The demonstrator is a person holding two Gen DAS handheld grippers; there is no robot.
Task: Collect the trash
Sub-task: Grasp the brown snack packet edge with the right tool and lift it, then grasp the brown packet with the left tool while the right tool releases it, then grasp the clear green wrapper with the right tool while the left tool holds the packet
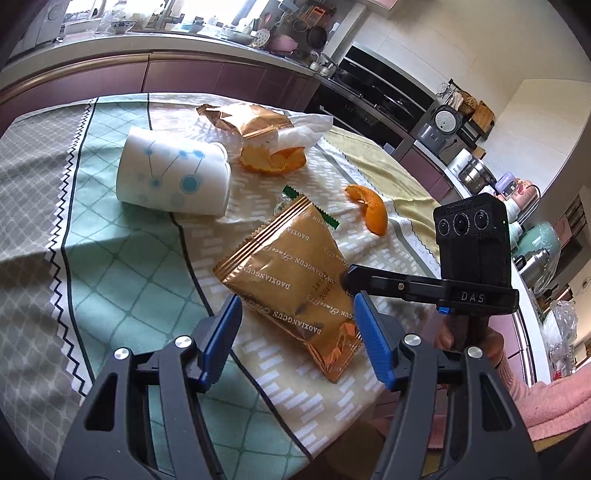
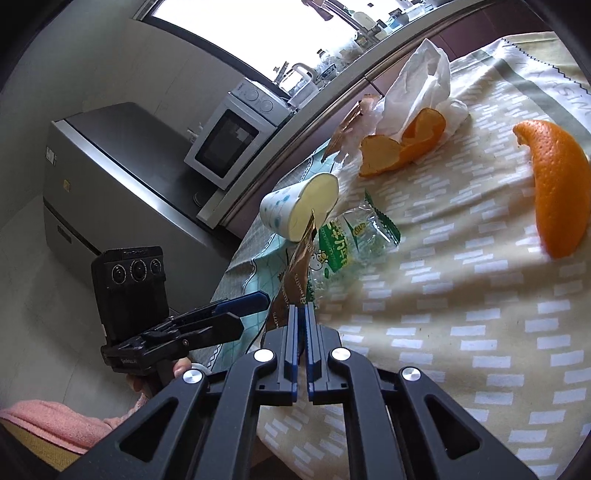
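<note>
Microwave (image 2: 231, 134) only in right view

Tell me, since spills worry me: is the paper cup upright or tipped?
Tipped. The paper cup lies on its side on the tablecloth; the right wrist view shows its mouth facing sideways.

Bright window (image 2: 251, 22), mauve cabinets (image 1: 229, 79), cluttered counter (image 1: 155, 40), microwave (image 2: 231, 136) atop grey fridge (image 2: 122, 177).

A gold snack wrapper (image 1: 291, 280) is lifted at one edge near the front edge of the worktop. Behind it lie a clear green-printed wrapper (image 2: 354, 236), a paper cup (image 1: 173, 177) on its side, two orange peels (image 1: 273, 158) (image 1: 371, 208) — and, at the far edge, a white tissue (image 1: 310, 127) and another gold wrapper (image 1: 243, 118).
</note>
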